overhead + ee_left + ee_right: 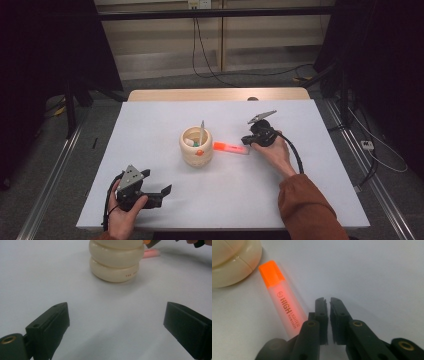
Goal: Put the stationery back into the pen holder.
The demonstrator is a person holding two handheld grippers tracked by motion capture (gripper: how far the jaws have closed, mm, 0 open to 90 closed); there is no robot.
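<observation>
Right gripper (327,300), jaws nearly closed and empty, rests beside an orange highlighter (282,298) near the cream pot (196,145); left gripper (115,322) gapes open.

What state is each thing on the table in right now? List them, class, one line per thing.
Highlighter: lying flat on the table, orange cap on, beside the pot, not gripped.
Cream pot: upright, holding a pen-like stick and some small items.
Right gripper: jaws almost shut, nothing between them, next to the highlighter.
Left gripper: jaws wide open, nothing between them, facing the pot.
</observation>
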